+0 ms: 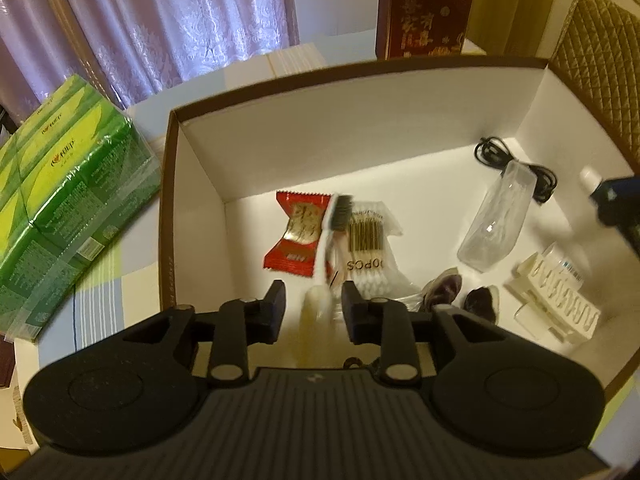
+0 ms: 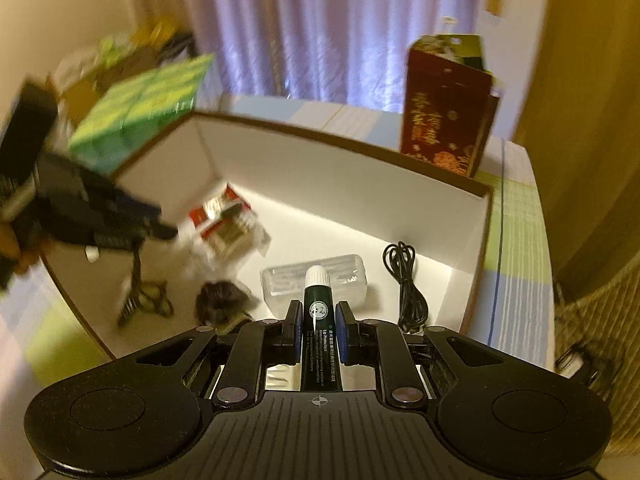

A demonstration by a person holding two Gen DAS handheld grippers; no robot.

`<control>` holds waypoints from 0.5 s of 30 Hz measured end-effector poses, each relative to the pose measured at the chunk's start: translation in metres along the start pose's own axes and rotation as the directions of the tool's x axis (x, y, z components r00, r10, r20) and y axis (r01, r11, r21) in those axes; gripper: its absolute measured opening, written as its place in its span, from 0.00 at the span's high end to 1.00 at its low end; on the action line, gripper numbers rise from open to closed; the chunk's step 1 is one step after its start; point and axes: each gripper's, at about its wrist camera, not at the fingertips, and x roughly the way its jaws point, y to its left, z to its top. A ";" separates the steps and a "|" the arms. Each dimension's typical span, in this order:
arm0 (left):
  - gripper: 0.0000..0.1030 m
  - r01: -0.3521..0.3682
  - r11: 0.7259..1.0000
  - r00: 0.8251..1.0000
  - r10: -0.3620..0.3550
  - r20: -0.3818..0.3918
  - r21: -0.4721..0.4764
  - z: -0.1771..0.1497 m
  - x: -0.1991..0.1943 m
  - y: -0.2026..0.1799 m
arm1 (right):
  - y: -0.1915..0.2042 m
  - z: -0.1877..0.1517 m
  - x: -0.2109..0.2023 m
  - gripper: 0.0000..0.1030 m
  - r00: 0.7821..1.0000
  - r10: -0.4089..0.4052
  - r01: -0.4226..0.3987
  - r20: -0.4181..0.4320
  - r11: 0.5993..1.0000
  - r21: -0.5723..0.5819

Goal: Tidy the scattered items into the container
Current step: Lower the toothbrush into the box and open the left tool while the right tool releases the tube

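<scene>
Right gripper (image 2: 318, 330), nearest its camera: fingers clamped on a dark green lip-balm tube (image 2: 319, 320), white cap forward, held above the box interior, over the clear plastic case (image 2: 316, 280).

Left gripper (image 1: 314, 308): fingers apart, closed on nothing; a blurred toothbrush (image 1: 334, 236) lies between them, head on the packets below. Whether it is falling or already resting cannot be told.

Container: large open cardboard box (image 1: 280, 152), white inside, brown rim, on the worktop (image 1: 100, 280).

Contents, largest first:
- clear plastic case
- white ridged holder (image 1: 560, 300)
- cotton swab packet (image 1: 366, 248), lettering "OPOS" legible
- red snack wrapper (image 1: 296, 236), print unreadable
- coiled black cable (image 1: 516, 168)
- two dark wrapped sweets (image 1: 460, 292)

Outside the box: green tissue multipack (image 1: 68, 200); maroon gift bag (image 1: 426, 12) with gold characters, not legible.

Step in hand, judged: releasing the tube. Best lowered close to the bare floor near the cable, then let go, so it neither rolls nor lands on the case.

Tube label: "Lip Protectant" appears likely; smaller text unreadable.
</scene>
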 end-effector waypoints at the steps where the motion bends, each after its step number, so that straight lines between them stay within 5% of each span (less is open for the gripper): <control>1: 0.72 0.002 1.000 1.000 -0.002 0.006 -0.003 0.001 -0.002 0.000 | 0.002 0.001 0.003 0.81 1.000 -0.001 0.001 -0.014 1.000 -0.028; 15: 0.68 0.007 1.000 1.000 -0.006 0.024 -0.029 0.005 -0.014 0.008 | 0.004 0.006 0.058 0.81 0.974 -0.042 -0.001 -0.221 0.982 -0.189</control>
